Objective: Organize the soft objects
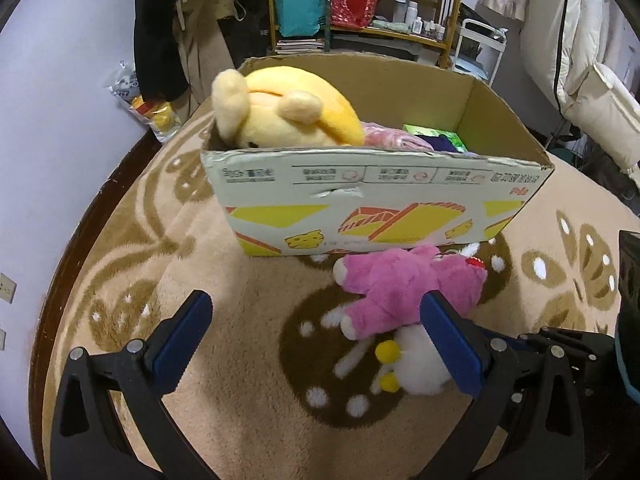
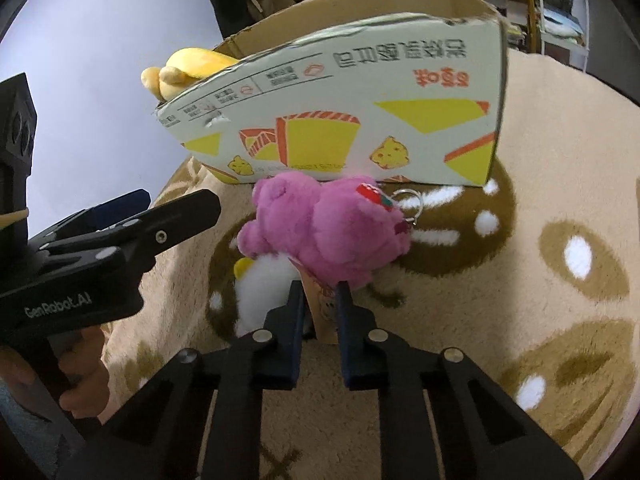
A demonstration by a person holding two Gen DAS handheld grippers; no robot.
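Note:
A pink plush bear (image 1: pixel 404 288) lies on the rug in front of a cardboard box (image 1: pixel 360 208). A white plush with yellow bits (image 1: pixel 416 364) lies just beside it. A yellow plush (image 1: pixel 280 114) sticks out of the box's left end. My left gripper (image 1: pixel 316 328) is open and empty over the rug, its right finger beside the pink bear. In the right wrist view my right gripper (image 2: pixel 320 292) is shut on the pink bear (image 2: pixel 324 228), pinching its lower edge and paper tag. The white plush (image 2: pixel 264 292) lies at its left. The box (image 2: pixel 344 120) stands behind.
A beige and brown patterned rug (image 1: pixel 224 360) covers the floor. Pink and green soft items (image 1: pixel 416 138) lie inside the box. A shelf with bags and bottles (image 1: pixel 360 4) stands behind, with hanging clothes (image 1: pixel 176 28) at left and bedding (image 1: pixel 592 68) at right.

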